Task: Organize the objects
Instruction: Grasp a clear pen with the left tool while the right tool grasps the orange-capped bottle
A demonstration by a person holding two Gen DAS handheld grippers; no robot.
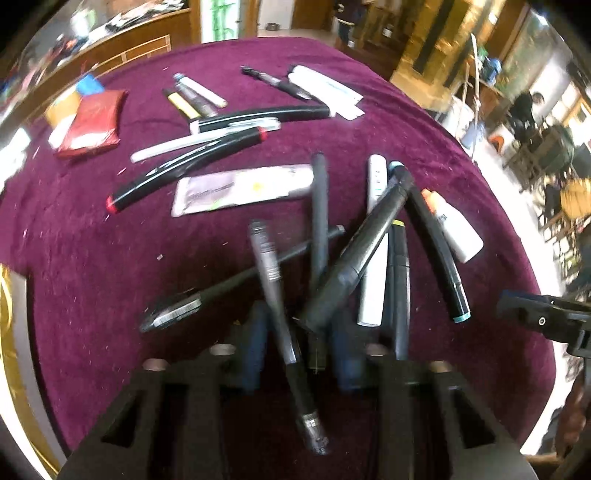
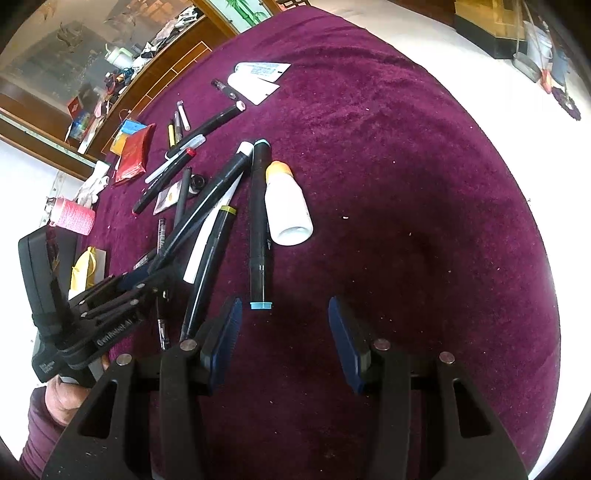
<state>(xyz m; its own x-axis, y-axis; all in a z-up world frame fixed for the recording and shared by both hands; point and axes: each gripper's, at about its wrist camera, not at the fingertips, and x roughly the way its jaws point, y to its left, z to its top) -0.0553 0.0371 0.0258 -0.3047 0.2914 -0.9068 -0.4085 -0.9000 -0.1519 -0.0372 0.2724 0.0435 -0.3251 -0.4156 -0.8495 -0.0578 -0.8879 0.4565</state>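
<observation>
Right gripper point(image 2: 284, 332) open above bare purple cloth point(image 2: 406, 184); blue-capped black marker point(image 2: 259, 221) lies touching white bottle point(image 2: 286, 206).

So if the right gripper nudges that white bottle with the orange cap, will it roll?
Probably. The white bottle lies on its side on the purple cloth, so its round body could roll sideways. It looks like light plastic. The black marker alongside may stop it on that side.

This looks like a restaurant or hotel dining hall: a big round table under a purple velvet cloth point(image 2: 406, 166), more tables and wooden chairs point(image 1: 535, 162) with a seated person across a pale floor point(image 2: 424, 33), and a long wooden counter point(image 2: 155, 70) piled with clutter.
</observation>
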